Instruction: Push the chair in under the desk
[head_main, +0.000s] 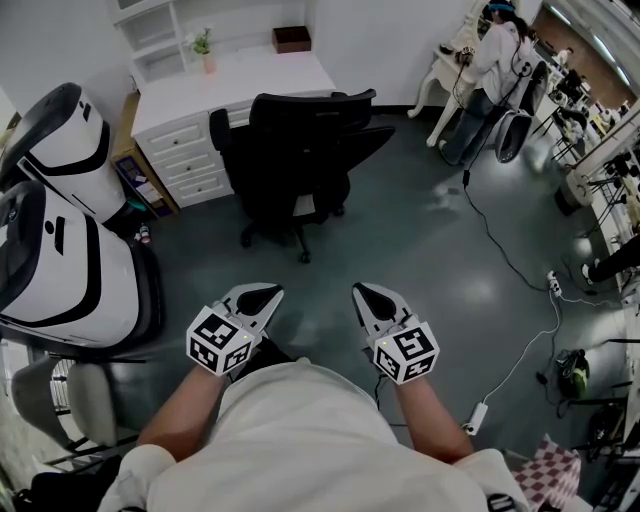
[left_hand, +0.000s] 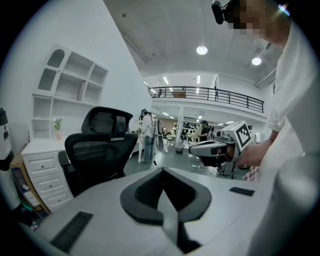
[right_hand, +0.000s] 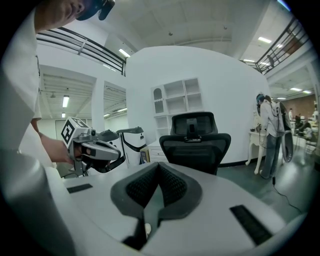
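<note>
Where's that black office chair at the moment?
In the head view the black office chair stands at upper centre, facing the white desk, just right of its drawers and not yet tucked under.

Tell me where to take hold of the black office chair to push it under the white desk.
Take the backrest at its top edge, coming from behind, probably. The chair shows you its rear, the desk lies beyond it, and the castors should let it roll when pushed high on that broad edge.

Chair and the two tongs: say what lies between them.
Only bare floor; the head view shows nothing else between the chair and the left tongs or right tongs.
</note>
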